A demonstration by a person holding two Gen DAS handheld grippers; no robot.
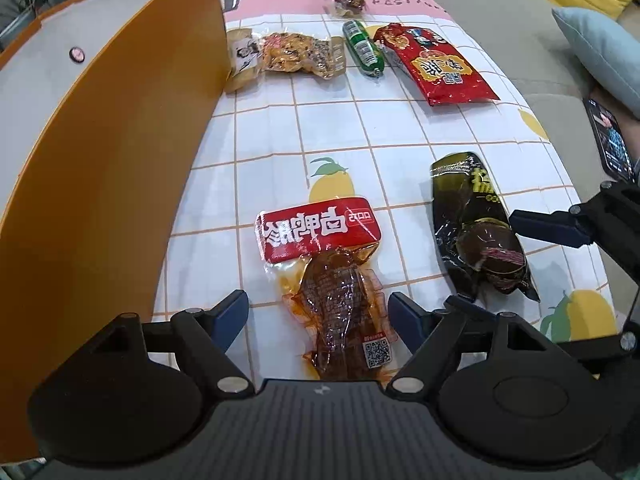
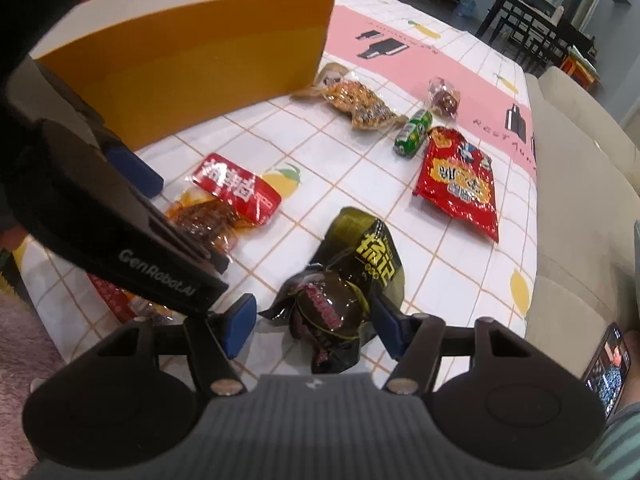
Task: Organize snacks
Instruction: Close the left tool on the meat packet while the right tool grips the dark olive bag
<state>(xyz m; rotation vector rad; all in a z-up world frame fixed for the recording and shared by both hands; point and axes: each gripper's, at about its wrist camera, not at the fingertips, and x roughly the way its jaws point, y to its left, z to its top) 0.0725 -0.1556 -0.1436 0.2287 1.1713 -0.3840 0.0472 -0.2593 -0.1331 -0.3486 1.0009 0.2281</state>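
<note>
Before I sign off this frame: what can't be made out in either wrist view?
- Orange storage box: its contents; walls hide the inside in both views.
- Small beige packet: partly behind the box corner, left wrist view.
- Red packet at the table edge: mostly covered by the left gripper's body, right wrist view.
- Phone screen: too small to read.

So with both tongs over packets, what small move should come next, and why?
Probably close the left tongs on the red-labelled meat packet: it lies flat between their open fingers, right beside the orange box. The right tongs likewise straddle the dark packet, apparently ungripped, so they could close too.
</note>
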